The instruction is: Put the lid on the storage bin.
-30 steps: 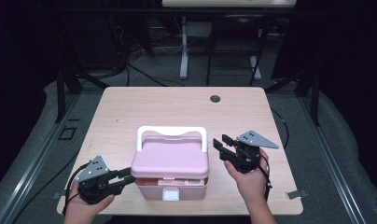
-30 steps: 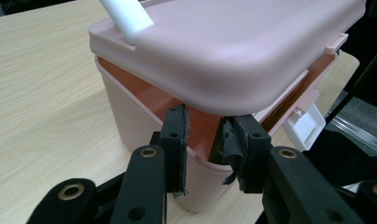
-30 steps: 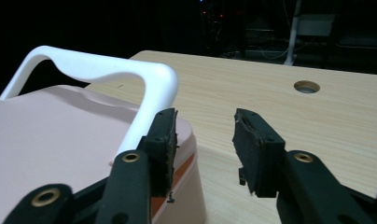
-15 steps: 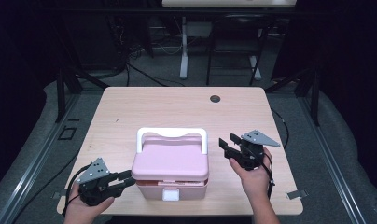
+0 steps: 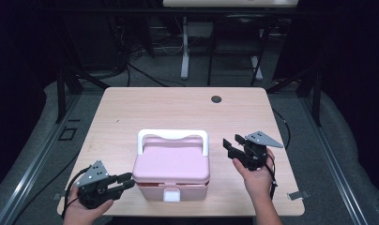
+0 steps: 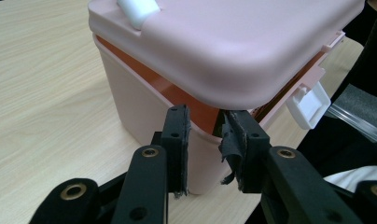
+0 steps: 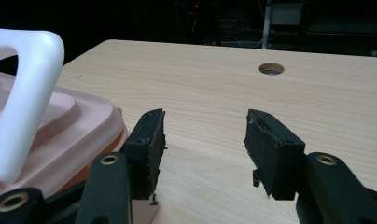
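The left hand (image 5: 84, 206) is seen at the near left table corner, its forearm entering from the bottom edge. The left gripper (image 5: 125, 180) is aimed level at the near left corner of the pink lidded box (image 5: 171, 171); its jaws are part-open astride that corner, just under the raised lid edge, and pad contact cannot be confirmed. The right hand (image 5: 257, 176) is held beside the box's right side, wrist raised. The right gripper (image 5: 231, 146) points toward the box near the white handle (image 5: 172, 136); its jaws have just been opening and now stand wide, with nothing between them. The box sits at the near centre of the wooden table (image 5: 178, 108).
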